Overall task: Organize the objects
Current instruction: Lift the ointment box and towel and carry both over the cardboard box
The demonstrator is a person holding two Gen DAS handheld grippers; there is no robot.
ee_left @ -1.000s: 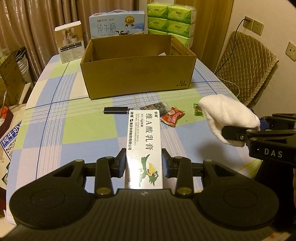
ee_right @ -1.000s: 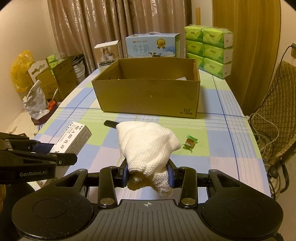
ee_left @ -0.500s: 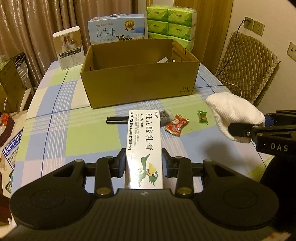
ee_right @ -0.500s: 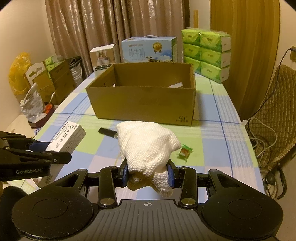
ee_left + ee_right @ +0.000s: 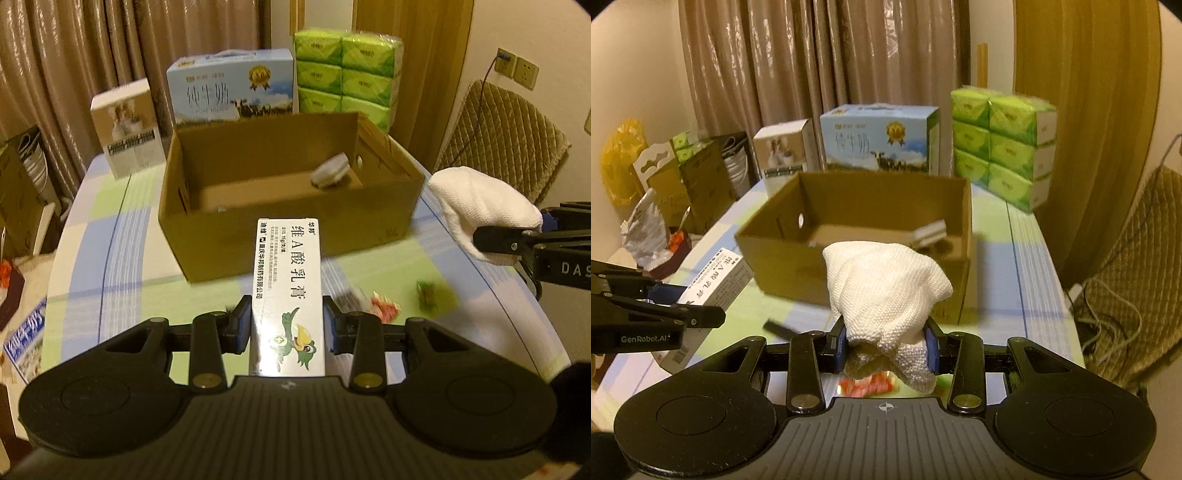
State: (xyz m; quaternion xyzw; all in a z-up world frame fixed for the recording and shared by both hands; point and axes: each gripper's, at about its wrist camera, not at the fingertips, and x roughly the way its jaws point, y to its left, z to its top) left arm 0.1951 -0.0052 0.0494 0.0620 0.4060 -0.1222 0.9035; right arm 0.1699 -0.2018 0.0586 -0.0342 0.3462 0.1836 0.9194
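Observation:
My left gripper (image 5: pixel 287 326) is shut on a white ointment box (image 5: pixel 287 280) with Chinese print and a green duck, held above the table in front of the open cardboard box (image 5: pixel 295 236). My right gripper (image 5: pixel 886 345) is shut on a white knitted cloth (image 5: pixel 886 291), also raised before the cardboard box (image 5: pixel 857 266). The cloth shows at right in the left wrist view (image 5: pixel 476 206). The ointment box shows at left in the right wrist view (image 5: pixel 713 280). A small white item (image 5: pixel 330 171) lies inside the cardboard box.
On the checked tablecloth (image 5: pixel 110 280) lie a red candy wrapper (image 5: pixel 384 306), a green candy (image 5: pixel 426 291) and a black lighter (image 5: pixel 777 328). Behind the cardboard box stand a milk carton (image 5: pixel 229 92), green tissue packs (image 5: pixel 347 77) and a small white box (image 5: pixel 127 129). A quilted chair (image 5: pixel 506 140) stands at right.
Both grippers have risen and moved forward toward the cardboard box with their loads. The box now looks larger and its inside shows.

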